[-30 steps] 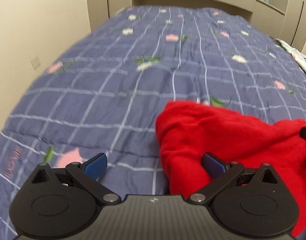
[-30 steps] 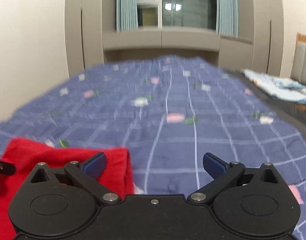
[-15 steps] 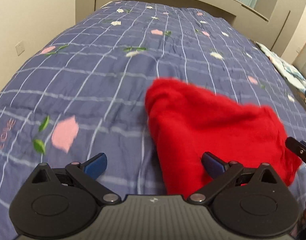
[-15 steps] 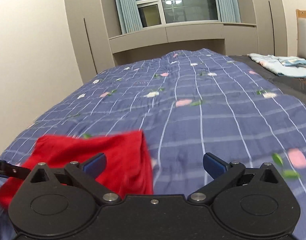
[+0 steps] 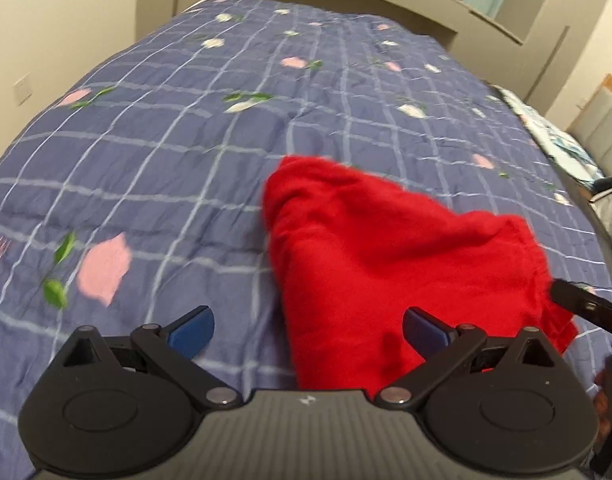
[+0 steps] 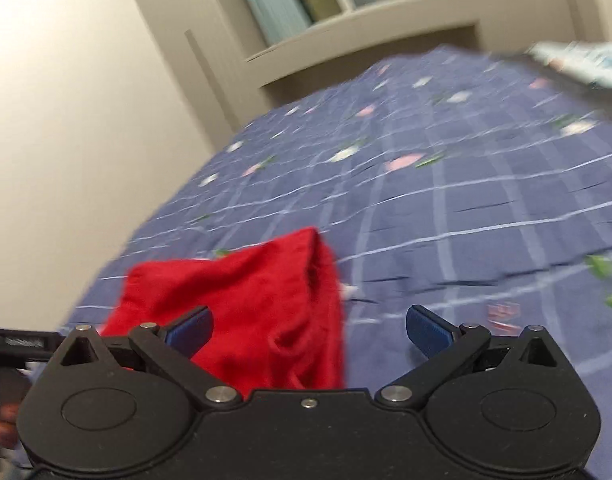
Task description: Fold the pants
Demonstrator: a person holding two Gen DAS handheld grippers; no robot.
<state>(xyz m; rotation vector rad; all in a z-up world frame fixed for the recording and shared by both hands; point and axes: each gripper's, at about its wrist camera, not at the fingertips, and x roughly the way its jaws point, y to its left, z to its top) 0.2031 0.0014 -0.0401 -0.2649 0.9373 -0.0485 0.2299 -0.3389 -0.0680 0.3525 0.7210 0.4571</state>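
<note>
Red pants (image 5: 386,256) lie folded into a compact bundle on the blue checked bedspread (image 5: 178,152). My left gripper (image 5: 308,330) is open and empty, above the bundle's left near edge. The pants also show in the right wrist view (image 6: 242,304), with a drawstring loop on the near side. My right gripper (image 6: 309,326) is open and empty, above the bundle's right near part. Part of the right gripper shows at the right edge of the left wrist view (image 5: 586,306).
The bedspread (image 6: 466,208) has pink flowers and green leaves. A beige wall (image 6: 74,128) runs along the bed's left side. Folded light patterned fabric (image 6: 582,62) lies at the far right. A window sill and cabinets stand behind the bed.
Both grippers have pulled back and risen from the pants, which now lie further ahead. The right wrist view has tilted and swung left. Both stay open.
</note>
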